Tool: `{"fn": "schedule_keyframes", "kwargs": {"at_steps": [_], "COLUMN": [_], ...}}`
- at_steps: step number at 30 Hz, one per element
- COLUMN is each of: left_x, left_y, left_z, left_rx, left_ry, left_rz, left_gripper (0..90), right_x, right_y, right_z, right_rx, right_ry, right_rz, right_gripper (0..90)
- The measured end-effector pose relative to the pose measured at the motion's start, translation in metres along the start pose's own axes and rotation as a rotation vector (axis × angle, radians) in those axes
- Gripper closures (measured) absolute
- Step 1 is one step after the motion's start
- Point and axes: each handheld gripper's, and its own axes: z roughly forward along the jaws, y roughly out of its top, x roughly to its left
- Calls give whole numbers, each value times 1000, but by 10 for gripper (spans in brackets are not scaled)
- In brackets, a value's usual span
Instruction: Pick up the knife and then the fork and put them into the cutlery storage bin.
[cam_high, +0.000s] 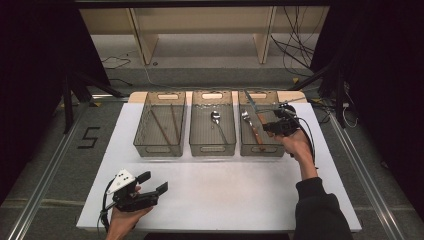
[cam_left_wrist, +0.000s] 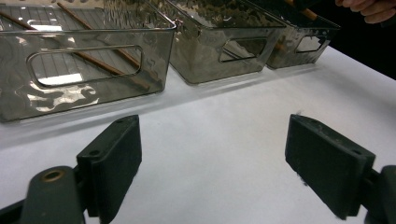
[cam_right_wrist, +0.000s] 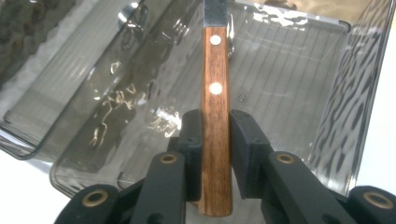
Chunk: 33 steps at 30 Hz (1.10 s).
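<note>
Right gripper (cam_right_wrist: 215, 140) clamped on knife (cam_right_wrist: 215, 88) over right bin (cam_high: 248, 148); left gripper (cam_left_wrist: 212, 163) jaws apart, near left

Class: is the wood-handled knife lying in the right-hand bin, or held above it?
Held above it: the right gripper clamps the knife handle over the bin.

The left gripper (cam_left_wrist: 212, 163) hovers low over the white table (cam_left_wrist: 224, 126), its two black jaws standing wide apart with nothing between them. Beyond it three smoky clear bins stand in a row, just beside one another. The nearest bin (cam_left_wrist: 88, 65) holds two brown chopsticks (cam_left_wrist: 100, 63) (seen through its handle slot). The middle bin (cam_left_wrist: 224, 42) and far bin (cam_left_wrist: 303, 39) follow, with a hand (cam_left_wrist: 369, 8) above the last.
</note>
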Motion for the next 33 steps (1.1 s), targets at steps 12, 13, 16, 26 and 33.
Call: {"fn": "schedule_keyframes", "kwargs": {"at_steps": [12,13,16,26,33], "left_x": [-1,0,0,-1,-1], "left_y": [0,0,0,0,0], "left_z": [1,1,1,2,2], "left_rx": [2,3,3,5,7], "left_ry": [-3,-3,-2,-4,-5], "left_rz": [-1,-2,-3,-3,0], "left_gripper": [183,183,183,182,182], "right_x": [-4,-4,-4,4,17], "right_y": [-3,-3,-2,-1,-7], "right_z": [4,5,6,-9,-26], "right_rx": [40,45,38,-31,-121], "right_ry": [-17,-16,-8,51,117], "right_rz": [-6,-5,11,-5,-40], "right_gripper": [757,755,650,426,399]}}
